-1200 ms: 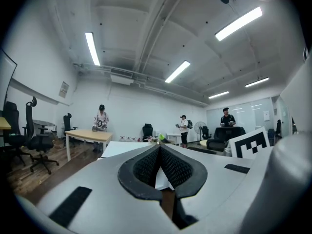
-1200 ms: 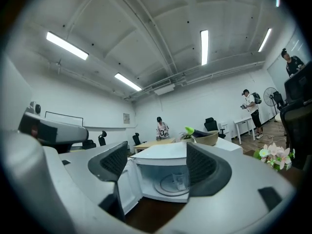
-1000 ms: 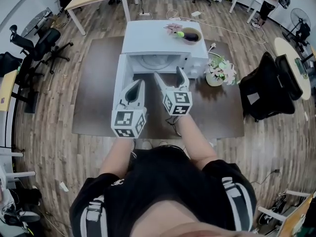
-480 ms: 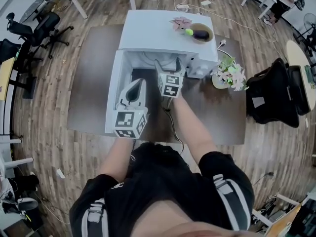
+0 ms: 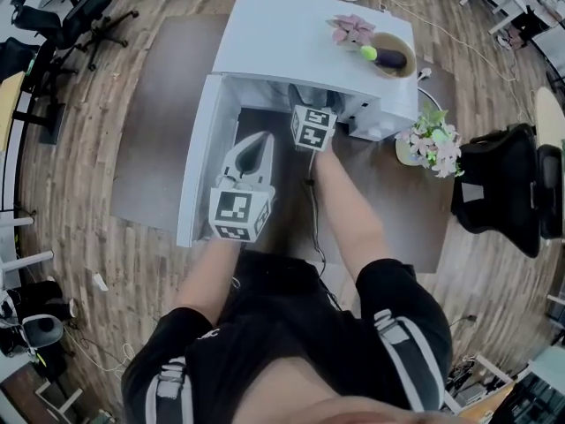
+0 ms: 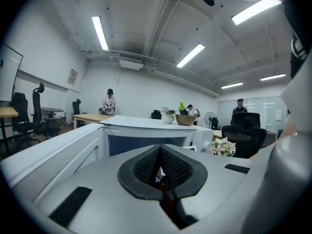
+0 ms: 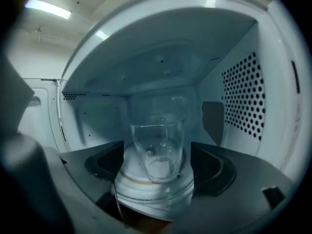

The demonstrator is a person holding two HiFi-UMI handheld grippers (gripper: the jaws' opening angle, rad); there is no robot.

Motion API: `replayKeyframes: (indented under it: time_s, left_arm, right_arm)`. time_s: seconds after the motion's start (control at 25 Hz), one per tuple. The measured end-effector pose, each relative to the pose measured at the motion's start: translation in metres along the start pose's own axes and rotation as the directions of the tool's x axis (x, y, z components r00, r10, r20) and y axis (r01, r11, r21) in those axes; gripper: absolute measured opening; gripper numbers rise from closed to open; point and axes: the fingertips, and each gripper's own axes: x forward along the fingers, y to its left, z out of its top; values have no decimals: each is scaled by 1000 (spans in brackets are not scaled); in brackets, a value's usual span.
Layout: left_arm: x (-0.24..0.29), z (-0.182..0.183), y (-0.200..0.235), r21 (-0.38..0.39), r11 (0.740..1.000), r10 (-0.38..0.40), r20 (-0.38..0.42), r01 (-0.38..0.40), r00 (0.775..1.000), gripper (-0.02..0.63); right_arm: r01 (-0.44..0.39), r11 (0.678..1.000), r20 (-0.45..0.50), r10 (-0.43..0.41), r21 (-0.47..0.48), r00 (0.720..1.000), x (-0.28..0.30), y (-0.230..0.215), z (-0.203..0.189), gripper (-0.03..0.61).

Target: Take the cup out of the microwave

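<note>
A clear glass cup [image 7: 158,150] stands upright on the turntable [image 7: 153,191] inside the white microwave [image 5: 291,42]. Its door [image 5: 196,162] hangs open to the left. My right gripper [image 7: 158,164] is open inside the cavity with the cup between its two dark pads, a small gap showing on each side. In the head view only its marker cube [image 5: 313,126] shows at the microwave's mouth, and the cup is hidden. My left gripper [image 5: 254,144] hangs in front of the open door, shut with nothing in it [image 6: 160,168].
On top of the microwave are a bowl of fruit [image 5: 388,57] and a pink flower [image 5: 351,30]. A potted flower [image 5: 433,140] stands on the brown table [image 5: 168,104] to the right. A black chair [image 5: 499,188] is beyond it. A perforated wall [image 7: 243,96] lines the cavity's right side.
My right gripper has gone forward from in front of the microwave into its cavity, around the cup. The left gripper has stayed near the open door.
</note>
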Motion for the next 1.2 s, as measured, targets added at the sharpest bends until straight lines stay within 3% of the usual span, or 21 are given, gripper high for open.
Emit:
replayKeyframes:
  time_s: [0.28, 0.36, 0.56, 0.92, 1.2]
  left_arm:
    - [12, -14, 14, -18, 1000, 19, -34, -20, 999, 0]
    - [12, -14, 16, -20, 1000, 20, -37, -21, 999, 0]
    - [11, -9, 19, -21, 1000, 12, -37, -12, 999, 0]
    - [-3, 3, 5, -12, 999, -33, -22, 33, 999, 0]
    - [-24, 22, -10, -6, 995, -99, 0, 99, 995, 0]
  right_arm:
    - [10, 1000, -44, -10, -12, 999, 30, -4, -4, 405]
    - [11, 1000, -52, -12, -19, 999, 32, -5, -4, 368]
    - [-17, 1000, -44, 16, -23, 999, 23, 2, -3, 365]
    - [-58, 998, -28, 59, 27, 998, -52, 19, -13, 364]
    - [-55, 998, 8, 55, 20, 998, -130, 31, 12, 364]
